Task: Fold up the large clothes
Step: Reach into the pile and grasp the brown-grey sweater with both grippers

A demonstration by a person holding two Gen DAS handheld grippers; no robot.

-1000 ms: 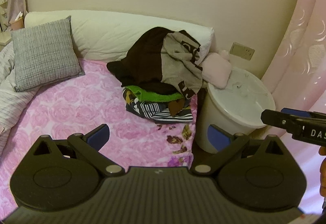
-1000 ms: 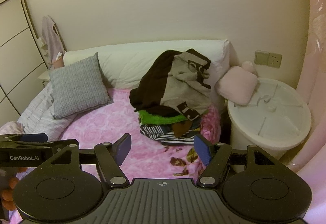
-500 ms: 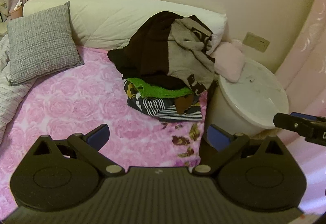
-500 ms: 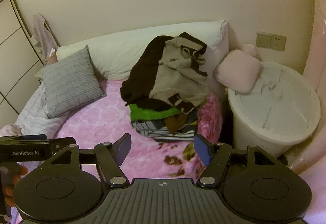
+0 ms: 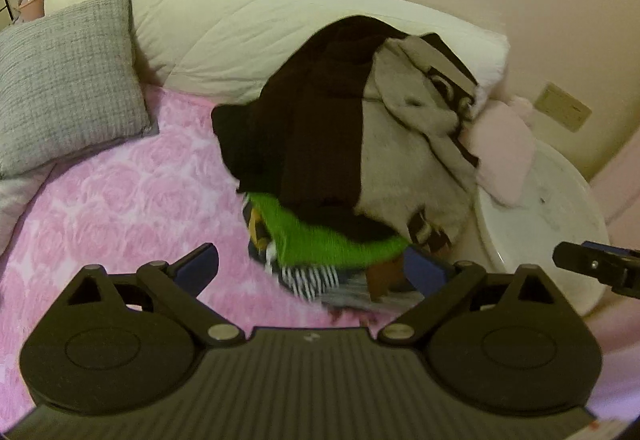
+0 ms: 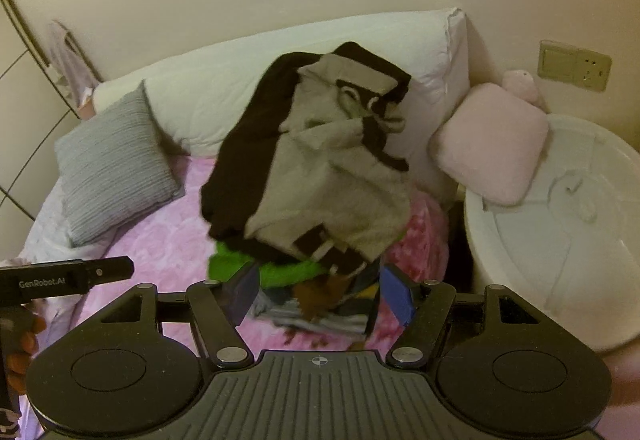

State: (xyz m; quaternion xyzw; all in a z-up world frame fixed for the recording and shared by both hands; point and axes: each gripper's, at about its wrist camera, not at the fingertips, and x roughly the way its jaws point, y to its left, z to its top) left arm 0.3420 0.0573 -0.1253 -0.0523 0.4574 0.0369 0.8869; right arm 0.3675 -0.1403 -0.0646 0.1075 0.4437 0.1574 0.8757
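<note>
A heap of clothes (image 5: 360, 160) (image 6: 320, 168) lies on the pink rose bedspread (image 5: 120, 208) (image 6: 160, 236) against the white bolster. On top is a dark brown and beige garment (image 5: 408, 144) (image 6: 340, 176). A green piece (image 5: 320, 236) (image 6: 240, 264) and striped pieces (image 5: 308, 276) lie beneath it. My left gripper (image 5: 312, 266) is open, just short of the heap's front edge. My right gripper (image 6: 318, 292) is open too, its blue pads level with the heap's lower layers. Neither holds anything.
A grey cushion (image 5: 64, 80) (image 6: 112, 168) leans at the left of the bed. A white round bin lid (image 5: 540, 224) (image 6: 560, 240) stands right of the bed, with a pink pillow (image 5: 504, 156) (image 6: 492, 144) resting on it. A wall socket (image 6: 574, 66) is behind.
Both grippers have moved forward toward the clothes heap, which now looks much larger. Both stayed open.
</note>
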